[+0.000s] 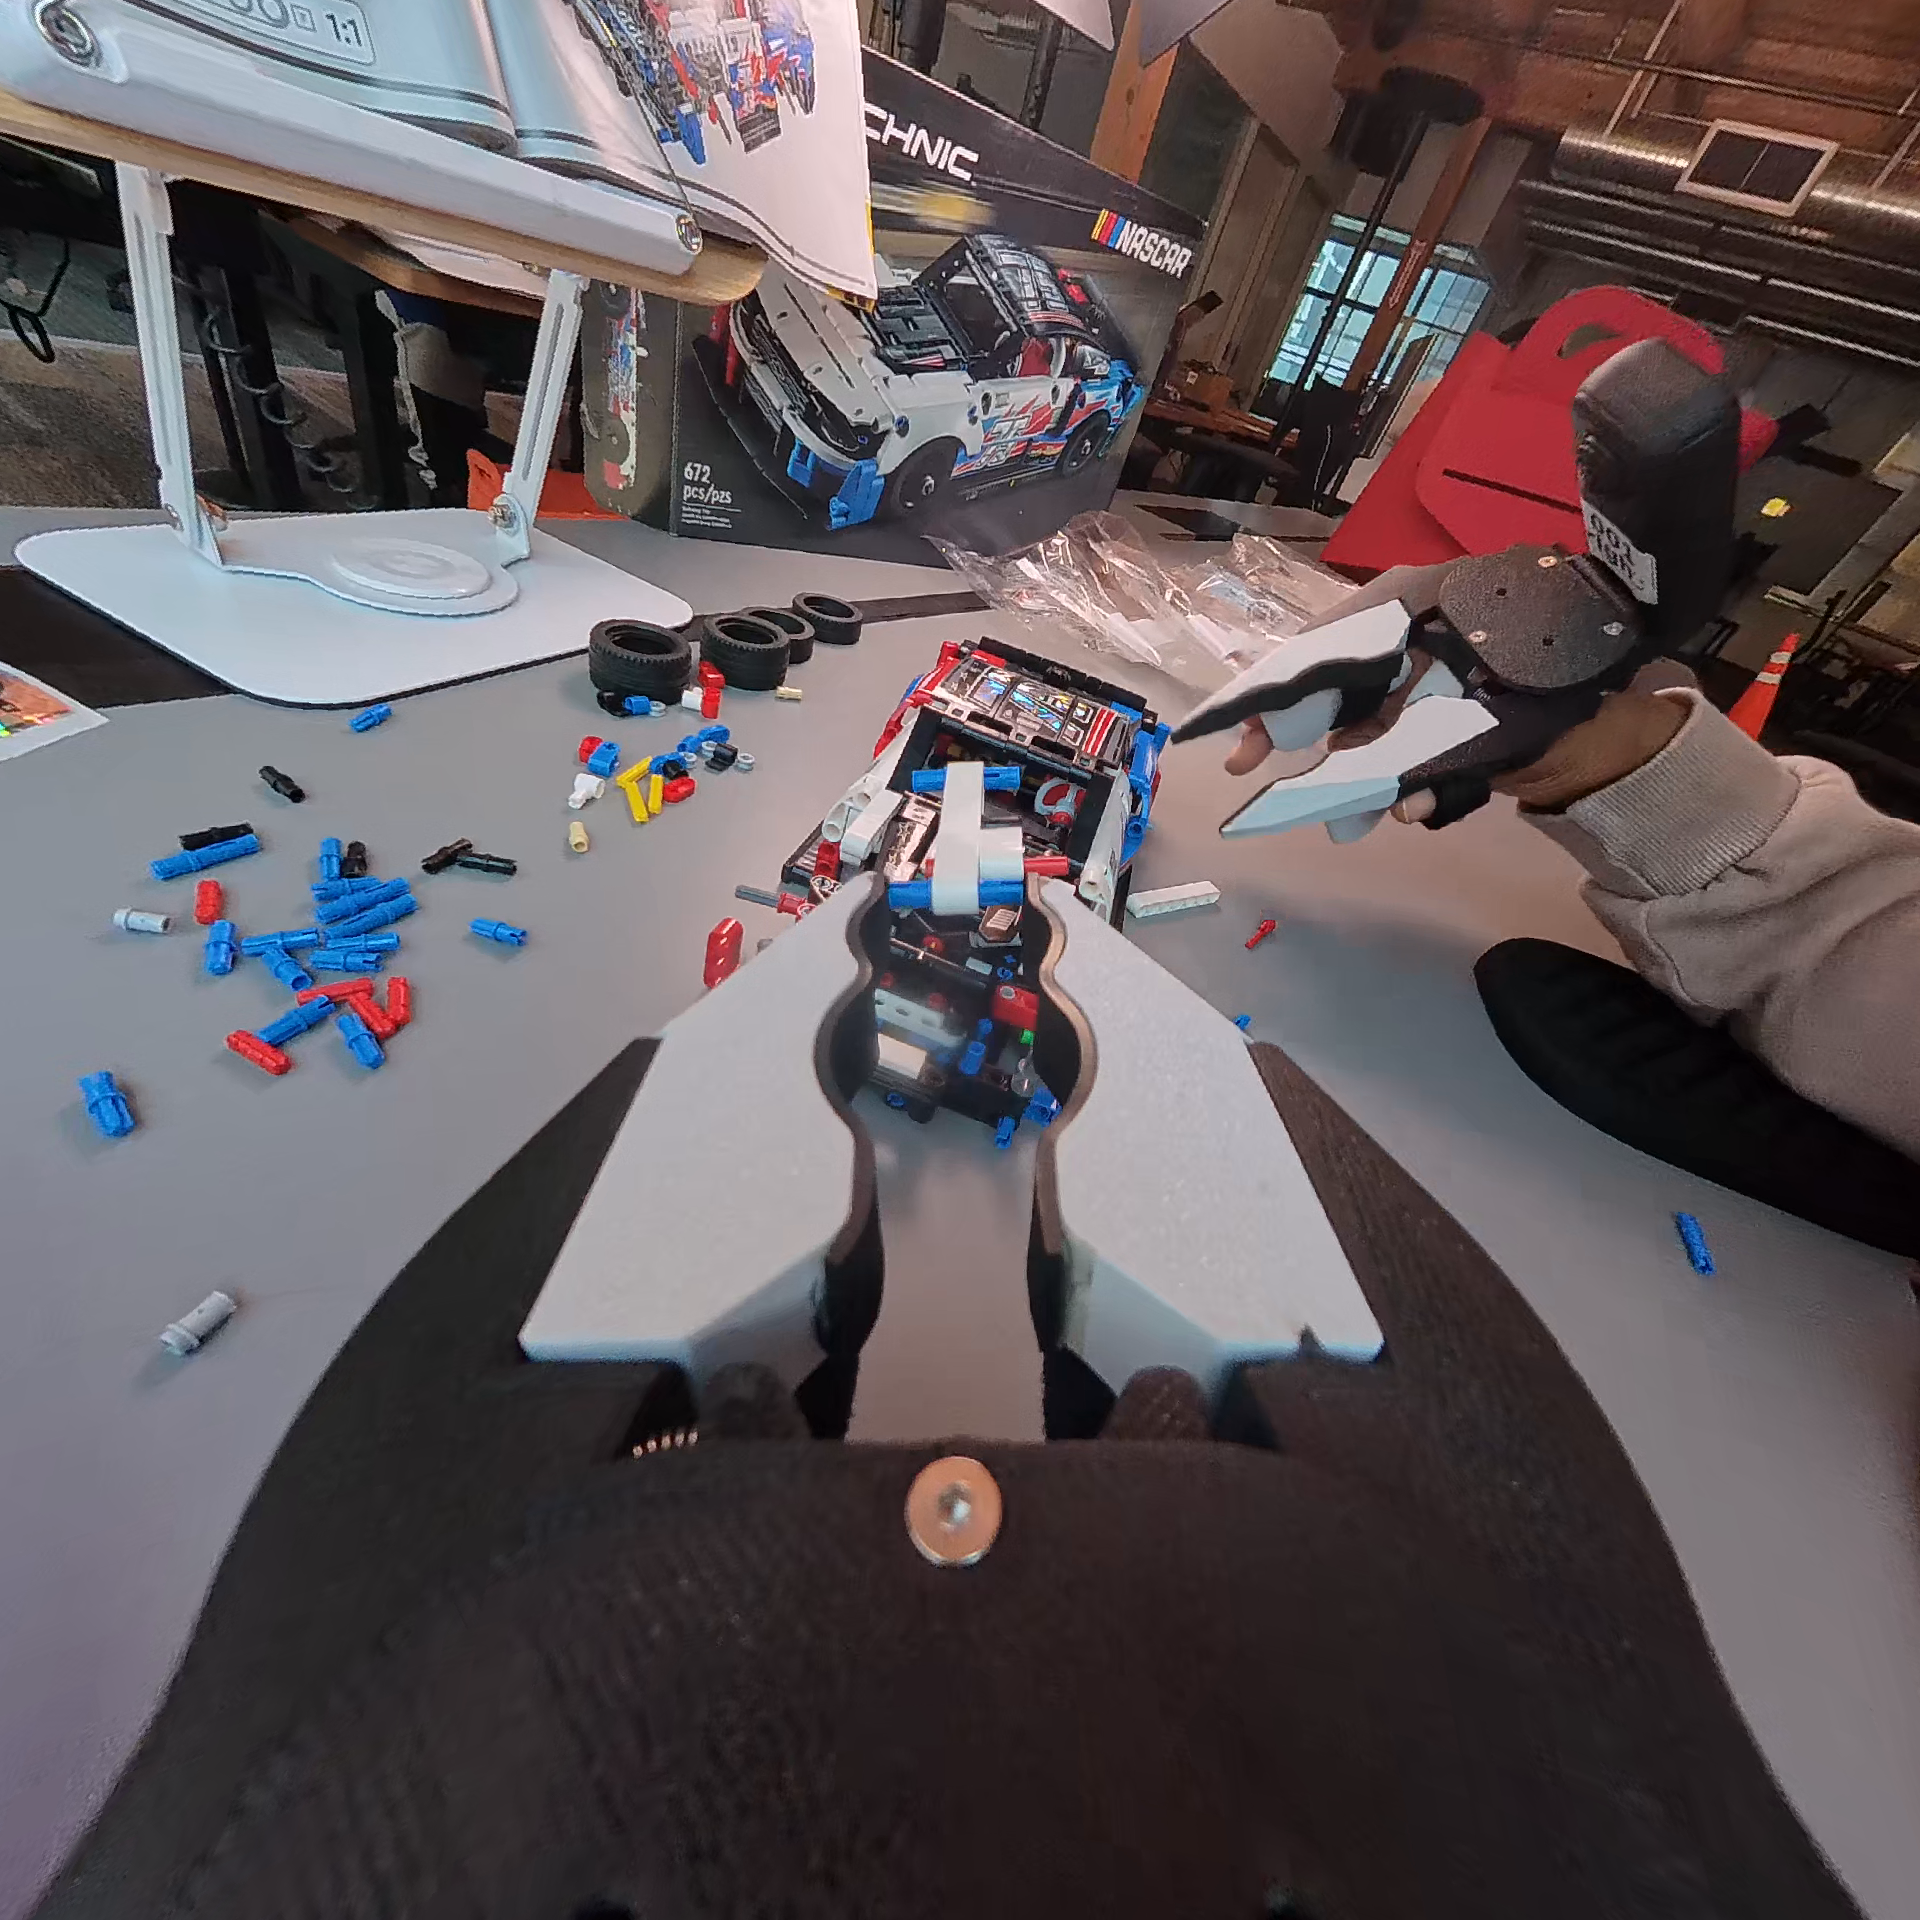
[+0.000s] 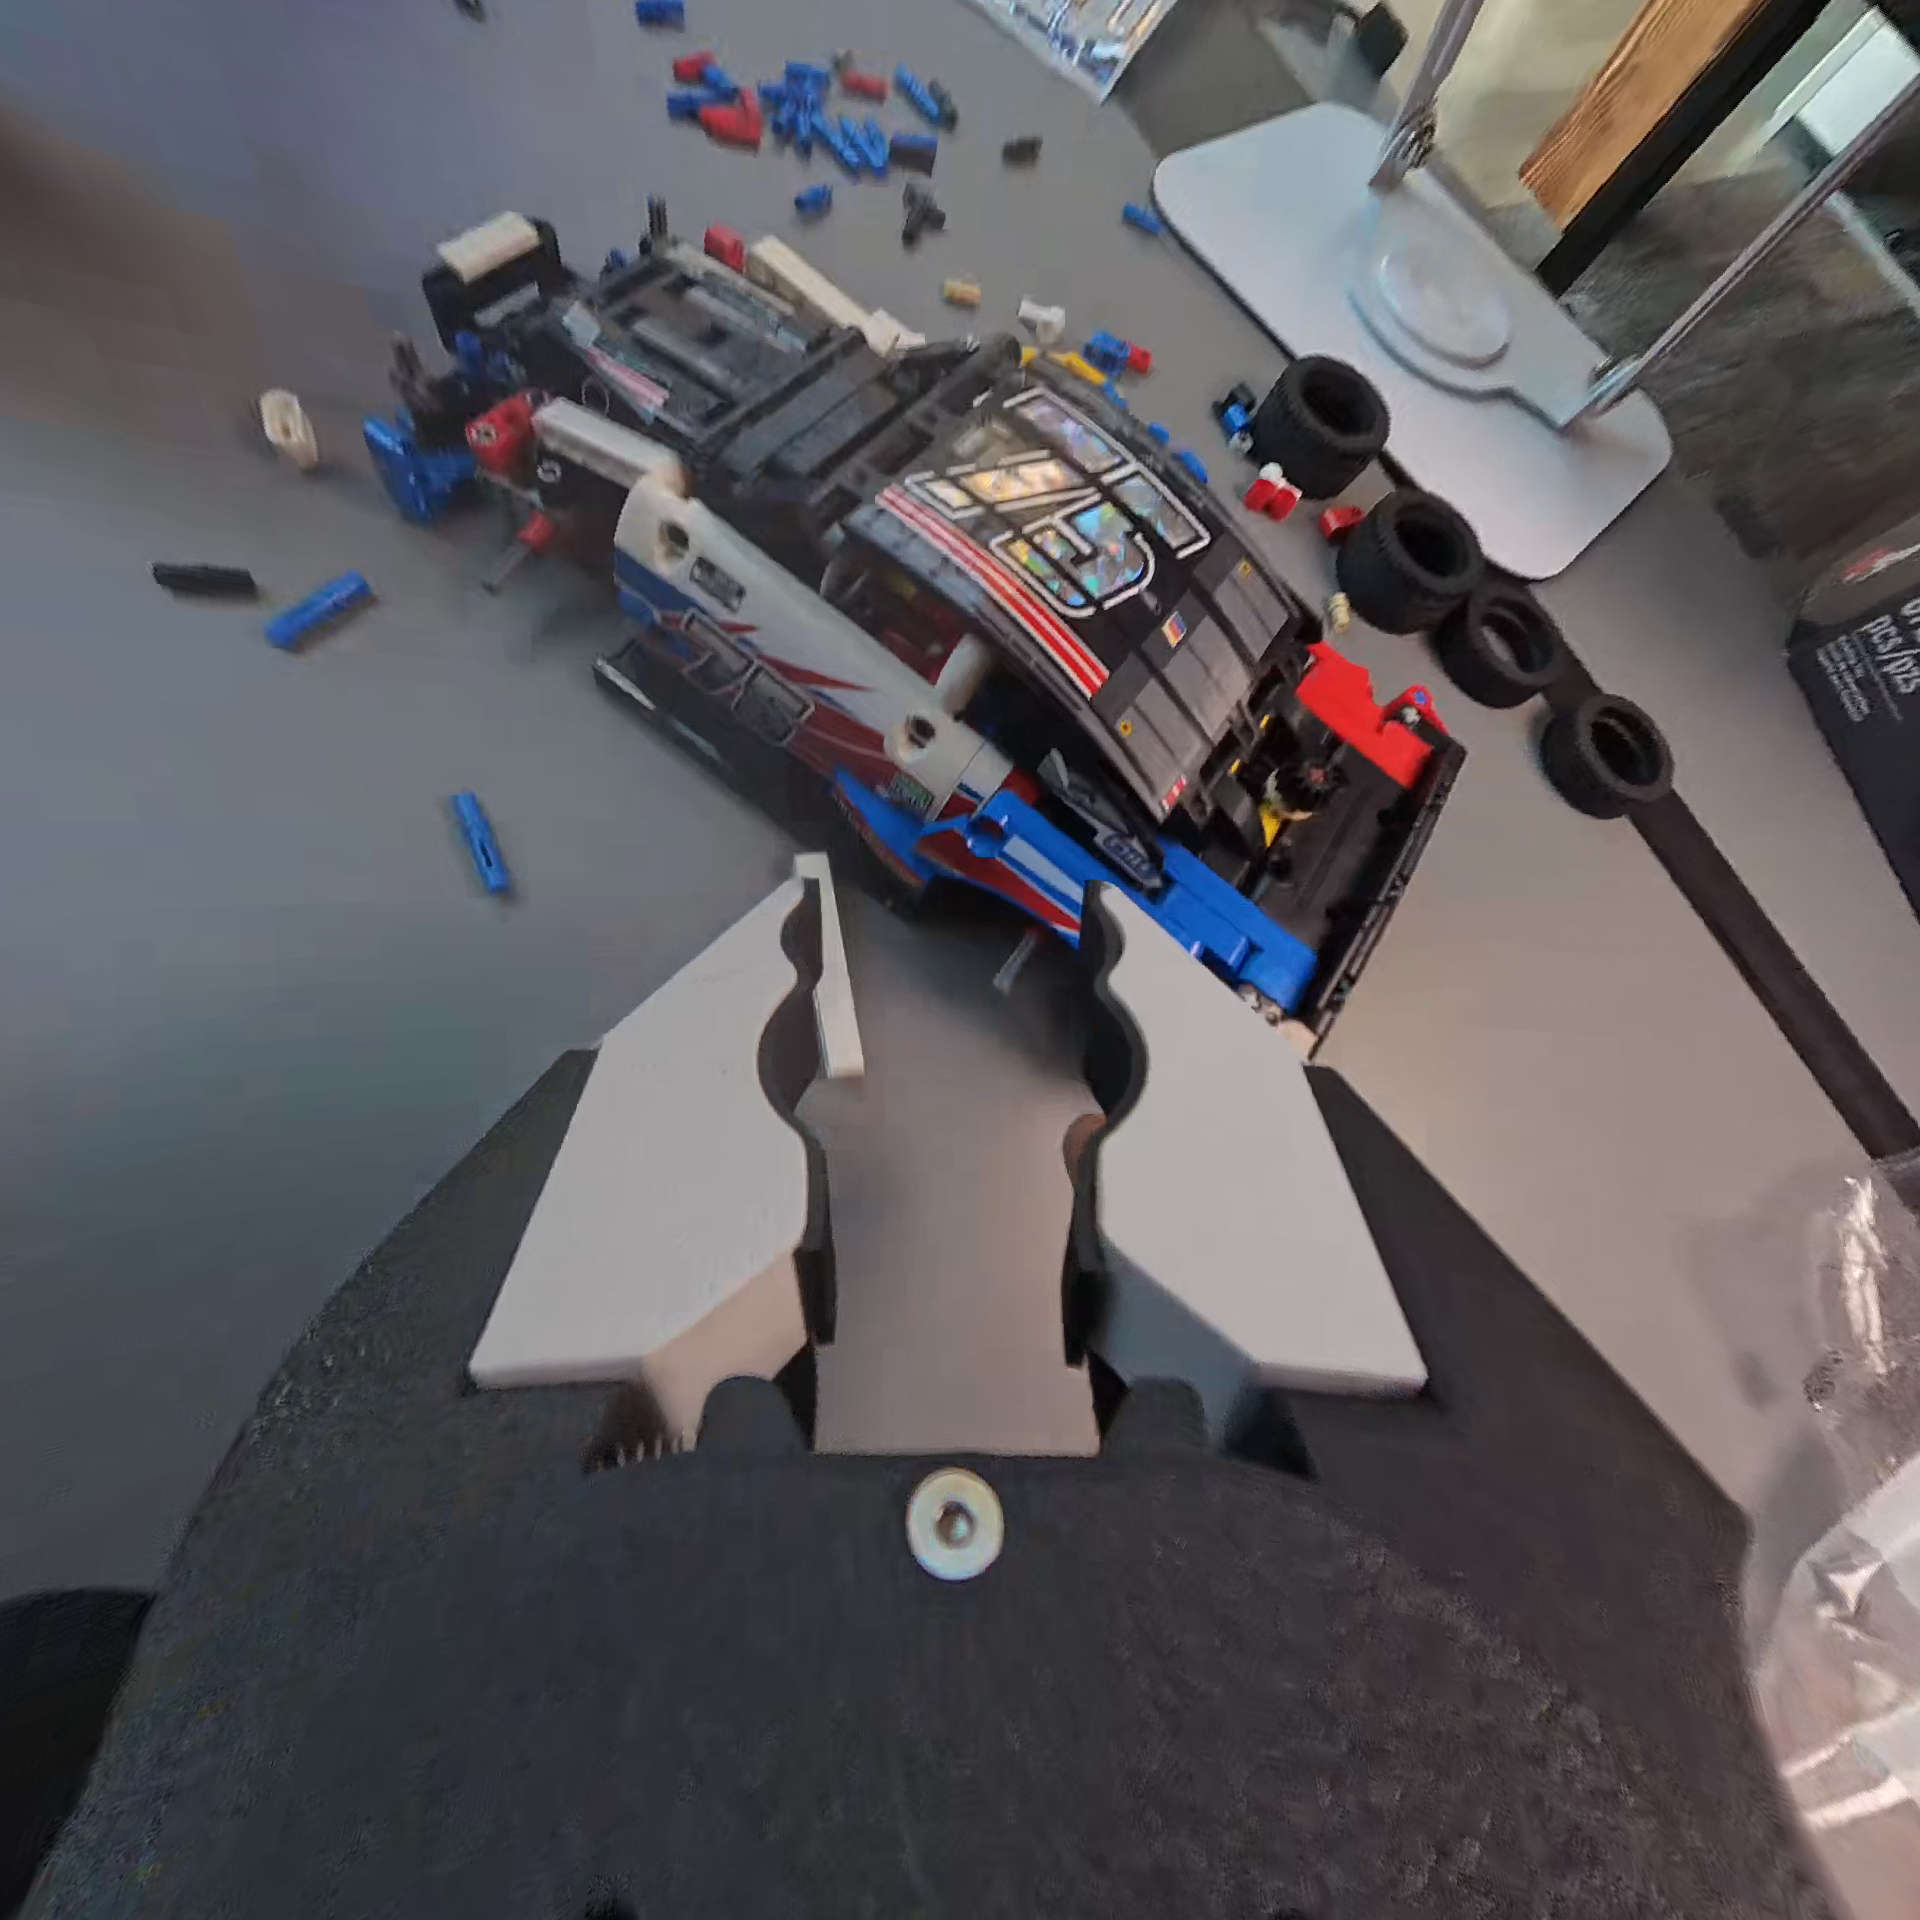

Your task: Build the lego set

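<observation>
The partly built race car (image 1: 1023,748) lies on the grey table, wheels off; it also shows in the right wrist view (image 2: 1039,540). My left gripper (image 1: 956,899) is over the car's open front end. It is shut on a white beam assembly (image 1: 966,831) with blue pins through it. My right gripper (image 1: 1205,784) hovers open and empty to the right of the car. In its own view (image 2: 956,878) the jaws stand wide at the car's blue rear corner. A loose white beam (image 2: 836,966) lies on the table beside its left finger; it also shows in the left wrist view (image 1: 1174,899).
Several black tyres (image 1: 727,644) (image 2: 1413,561) sit behind the car. Loose blue, red and black pins (image 1: 332,935) (image 2: 810,104) are scattered to the left. A white stand (image 1: 343,613) holds the instruction book. The set's box (image 1: 914,395) and plastic bags (image 1: 1122,592) lie at the back. The grippers' ends are close to 20 cm from one another.
</observation>
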Tool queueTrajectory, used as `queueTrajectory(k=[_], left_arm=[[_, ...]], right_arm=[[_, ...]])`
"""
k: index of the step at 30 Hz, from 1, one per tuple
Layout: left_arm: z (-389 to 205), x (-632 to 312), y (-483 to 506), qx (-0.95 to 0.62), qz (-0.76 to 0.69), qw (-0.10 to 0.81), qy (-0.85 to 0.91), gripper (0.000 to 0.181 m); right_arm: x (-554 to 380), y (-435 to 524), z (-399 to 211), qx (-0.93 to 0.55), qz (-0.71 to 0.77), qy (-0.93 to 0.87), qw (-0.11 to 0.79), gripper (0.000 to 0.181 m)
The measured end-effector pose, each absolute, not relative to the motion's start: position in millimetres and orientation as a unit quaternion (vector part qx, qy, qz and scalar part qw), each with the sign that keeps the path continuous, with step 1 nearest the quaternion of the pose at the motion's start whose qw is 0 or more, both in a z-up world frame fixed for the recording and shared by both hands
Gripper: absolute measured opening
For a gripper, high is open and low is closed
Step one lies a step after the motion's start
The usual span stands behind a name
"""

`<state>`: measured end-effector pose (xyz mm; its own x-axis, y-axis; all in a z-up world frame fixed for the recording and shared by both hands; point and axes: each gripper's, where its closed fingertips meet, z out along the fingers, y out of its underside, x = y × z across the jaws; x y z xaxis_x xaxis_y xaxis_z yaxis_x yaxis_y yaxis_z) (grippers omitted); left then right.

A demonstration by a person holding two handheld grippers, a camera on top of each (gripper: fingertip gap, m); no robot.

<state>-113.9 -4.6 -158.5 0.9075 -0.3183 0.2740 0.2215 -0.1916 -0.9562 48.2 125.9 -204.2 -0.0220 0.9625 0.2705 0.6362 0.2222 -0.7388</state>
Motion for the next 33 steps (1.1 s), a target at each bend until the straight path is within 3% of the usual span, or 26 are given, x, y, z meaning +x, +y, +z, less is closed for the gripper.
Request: queueTrajectory(k=[7, 12, 31, 33], left_arm=[[-162.6, -116.1, -3.1, -0.745, -0.219, 0.629, 0.024, 0.022], [-162.3, -117.9, -3.4, -0.746, -0.214, 0.630, 0.023, 0.022], [-160.7, -111.8, -3.9, -0.745, -0.218, 0.630, 0.032, 0.023], [-162.2, -111.0, -3.8, -0.747, -0.216, 0.628, 0.034, 0.022]], right_arm=[[60.8, 111.4, -241.8, -0.611, 0.250, -0.701, 0.272, 0.025], [60.3, 109.3, -253.5, -0.596, 0.207, -0.731, 0.259, 0.007], [147.2, 160.6, -252.3, -0.659, 0.139, -0.702, 0.233, 0.006], [147.3, 165.5, -252.1, -0.660, 0.122, -0.701, 0.243, 0.016]])
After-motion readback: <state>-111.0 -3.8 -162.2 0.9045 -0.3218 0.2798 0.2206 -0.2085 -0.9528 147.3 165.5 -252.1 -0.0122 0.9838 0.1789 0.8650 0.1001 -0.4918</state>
